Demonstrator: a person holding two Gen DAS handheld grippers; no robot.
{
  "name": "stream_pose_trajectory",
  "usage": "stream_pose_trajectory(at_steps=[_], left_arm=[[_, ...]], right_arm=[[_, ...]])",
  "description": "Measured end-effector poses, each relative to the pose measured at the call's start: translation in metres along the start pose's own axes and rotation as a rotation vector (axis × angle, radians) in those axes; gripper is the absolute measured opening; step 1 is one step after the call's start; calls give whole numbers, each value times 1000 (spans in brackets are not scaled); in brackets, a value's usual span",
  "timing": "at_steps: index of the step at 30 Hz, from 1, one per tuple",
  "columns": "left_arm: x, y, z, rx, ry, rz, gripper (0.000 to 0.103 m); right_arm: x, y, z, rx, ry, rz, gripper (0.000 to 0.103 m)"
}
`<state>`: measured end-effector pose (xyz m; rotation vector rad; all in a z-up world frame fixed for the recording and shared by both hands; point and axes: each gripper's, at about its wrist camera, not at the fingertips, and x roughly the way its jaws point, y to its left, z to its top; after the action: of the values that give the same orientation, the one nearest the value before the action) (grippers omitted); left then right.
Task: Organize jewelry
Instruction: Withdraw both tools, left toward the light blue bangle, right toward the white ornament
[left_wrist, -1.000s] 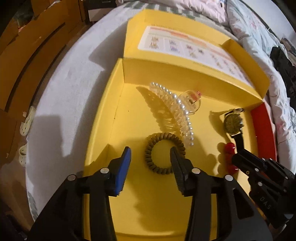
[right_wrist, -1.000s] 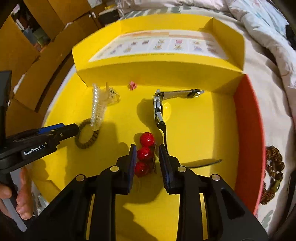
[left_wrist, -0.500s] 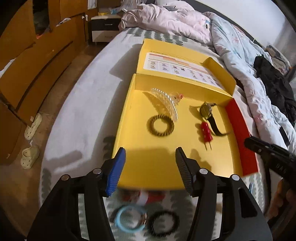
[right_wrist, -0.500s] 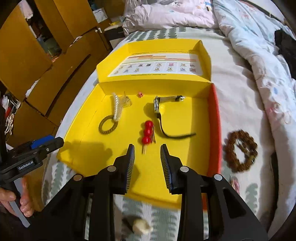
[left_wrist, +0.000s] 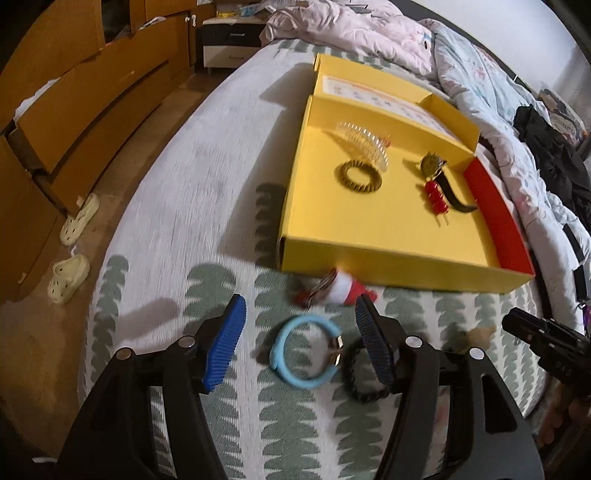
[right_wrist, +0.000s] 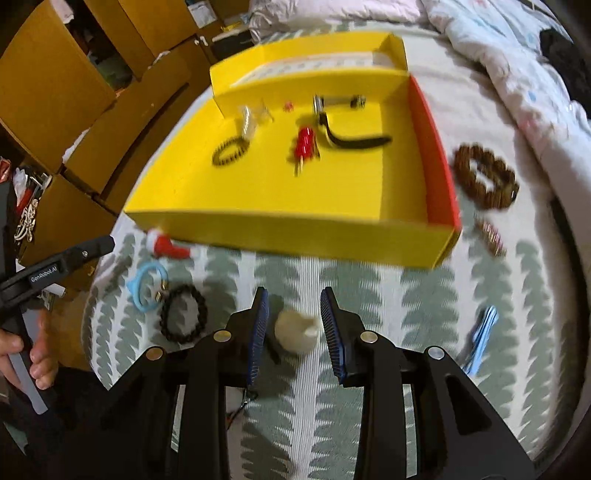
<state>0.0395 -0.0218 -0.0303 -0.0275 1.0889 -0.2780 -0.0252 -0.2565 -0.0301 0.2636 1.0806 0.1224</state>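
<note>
A yellow box (left_wrist: 369, 266) (right_wrist: 295, 232) lies open on the bed and holds a pearl hair claw (left_wrist: 364, 142), a brown coil hair tie (left_wrist: 358, 178), a watch (left_wrist: 434, 166) and a red bead pin (left_wrist: 436, 197) (right_wrist: 304, 142). My left gripper (left_wrist: 299, 328) is open over a light blue bracelet (left_wrist: 295, 369), beside a black bead bracelet (left_wrist: 356, 387). My right gripper (right_wrist: 293, 314) is open around a cream charm (right_wrist: 295, 330) on the bedspread.
A red and white trinket (left_wrist: 343, 290) lies against the box front. A brown bead bracelet (right_wrist: 484, 177), a small hair clip (right_wrist: 489, 236) and a blue clip (right_wrist: 482, 336) lie right of the box. Wooden drawers (left_wrist: 92, 92) and slippers (left_wrist: 68, 277) stand left of the bed.
Both grippers have pulled back out of the box to the bedspread in front of it. The red bead pin stays in the box. The right gripper has opened wider.
</note>
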Motion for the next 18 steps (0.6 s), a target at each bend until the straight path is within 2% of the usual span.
stream_pose_trajectory(at_steps=[8, 13, 18], left_arm=[[18, 11, -15, -21, 66, 12, 62], [25, 7, -20, 0, 82, 44, 62], [27, 8, -18, 13, 75, 77, 66]], right_arm=[[4, 2, -9, 3, -3, 11, 34], [9, 0, -12, 10, -3, -6, 50], [14, -4, -15, 10, 1, -23, 55]])
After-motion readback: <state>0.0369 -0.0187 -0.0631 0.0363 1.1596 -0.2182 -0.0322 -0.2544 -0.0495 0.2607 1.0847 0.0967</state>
